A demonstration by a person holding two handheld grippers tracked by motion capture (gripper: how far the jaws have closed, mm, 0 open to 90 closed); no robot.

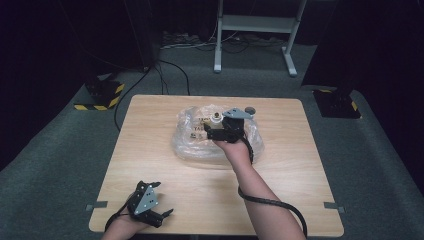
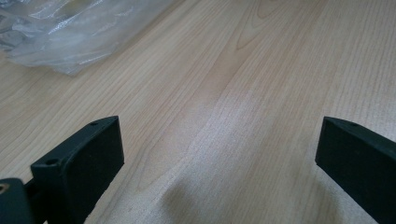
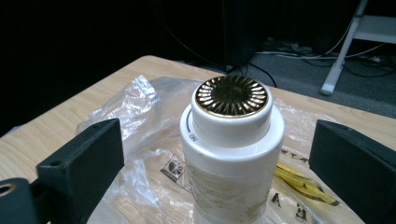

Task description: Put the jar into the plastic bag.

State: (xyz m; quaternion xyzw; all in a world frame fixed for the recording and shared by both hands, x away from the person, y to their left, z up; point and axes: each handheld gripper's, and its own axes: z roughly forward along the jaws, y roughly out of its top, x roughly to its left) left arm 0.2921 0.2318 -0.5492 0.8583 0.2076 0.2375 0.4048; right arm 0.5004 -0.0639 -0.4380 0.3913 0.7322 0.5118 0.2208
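High view: the right gripper (image 1: pixel 214 131) reaches over a crumpled clear plastic bag (image 1: pixel 192 142) at the middle of the wooden counter (image 1: pixel 280 165), by a small white bottle (image 1: pixel 216 119) standing on the bag. The left gripper (image 1: pixel 162 216) rests at the near left corner, jaws apart.

Left gripper view: jaws wide over bare counter, bag edge at top left.

Right gripper view: the white bottle with gold ribbed cap (image 3: pixel 231 95) stands upright between spread jaws, neither pad touching it
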